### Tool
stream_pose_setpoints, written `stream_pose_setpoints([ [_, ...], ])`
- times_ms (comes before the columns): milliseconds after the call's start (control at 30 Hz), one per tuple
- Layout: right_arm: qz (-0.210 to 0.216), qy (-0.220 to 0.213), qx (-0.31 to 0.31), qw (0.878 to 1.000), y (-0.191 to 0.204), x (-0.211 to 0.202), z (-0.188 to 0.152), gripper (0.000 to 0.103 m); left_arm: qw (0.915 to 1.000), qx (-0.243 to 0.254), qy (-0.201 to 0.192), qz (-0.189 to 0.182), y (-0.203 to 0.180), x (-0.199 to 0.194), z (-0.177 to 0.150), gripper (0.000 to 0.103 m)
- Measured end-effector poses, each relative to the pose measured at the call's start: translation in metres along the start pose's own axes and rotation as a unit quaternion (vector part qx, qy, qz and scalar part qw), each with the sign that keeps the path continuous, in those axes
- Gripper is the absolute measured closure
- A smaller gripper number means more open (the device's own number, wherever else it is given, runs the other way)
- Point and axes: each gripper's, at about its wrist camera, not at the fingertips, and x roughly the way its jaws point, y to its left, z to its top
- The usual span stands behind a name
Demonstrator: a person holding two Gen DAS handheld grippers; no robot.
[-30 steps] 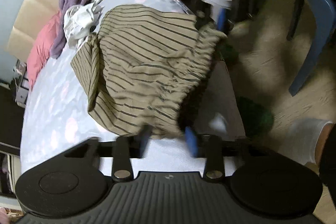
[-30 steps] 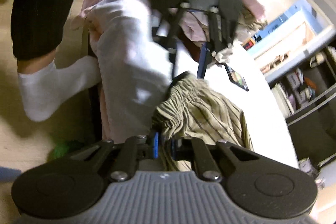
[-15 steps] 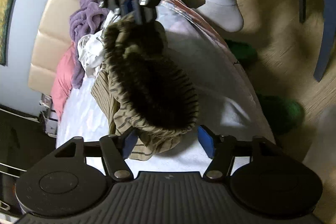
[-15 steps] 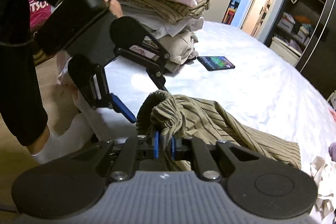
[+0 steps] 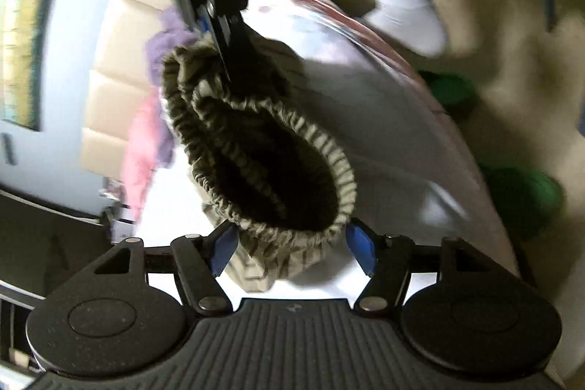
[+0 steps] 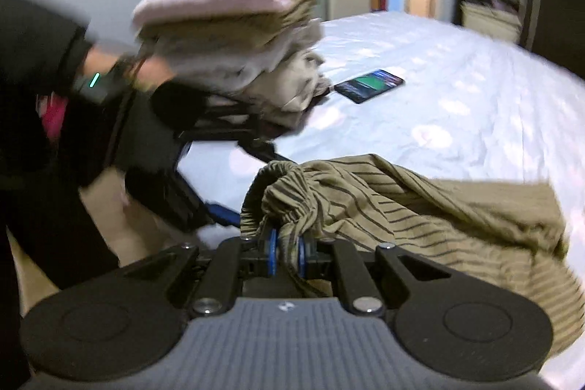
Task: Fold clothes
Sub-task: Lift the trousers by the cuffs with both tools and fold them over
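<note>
Both grippers, left (image 5: 290, 245) & right (image 6: 287, 253), look alike w/ black linkage arms, silver screws, 2 round black discs, ribbed grey housing w/ small logo & blue pads (image 5: 360, 243); person wears black sleeve (image 6: 33, 39), white sock (image 5: 413, 17), wrist device w/ green light (image 6: 94, 80).

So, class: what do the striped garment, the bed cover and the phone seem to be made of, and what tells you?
Striped garment: thin woven cloth, probably cotton, matte; it drapes softly and gathers at an elastic waistband.
Bed cover: smooth light fabric, matte, with shallow creases.
Phone: hard glossy face, likely glass; its lit screen shines.
</note>
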Motion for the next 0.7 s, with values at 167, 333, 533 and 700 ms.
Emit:
stream_pose_setpoints([
  [167, 0.015, -0.012, 0.08, 0.997, -0.023, -0.006, 0.003, 0.09, 0.999, -0.031, -0.021, 0.025, 0.002, 0.0, 0.0, 0.03],
  [333, 0.02, -0.01, 0.076, 0.997, -0.023, -0.008, 0.0, 0.09, 0.9978, -0.063, -0.021, 0.005, 0.015, 0.004, 0.002, 0.03],
  [533, 0.023, -0.002, 0.052, 0.998, -0.019, -0.008, -0.005, 0.09, 0.9946, -0.097, -0.023, -0.028, 0.031, 0.008, 0.004, 0.05],
  [700, 0.026, 0.004, 0.032, 0.999, -0.015, -0.008, -0.009, 0.09, 0.9907, -0.124, -0.018, -0.052, 0.045, 0.009, 0.005, 0.081],
])
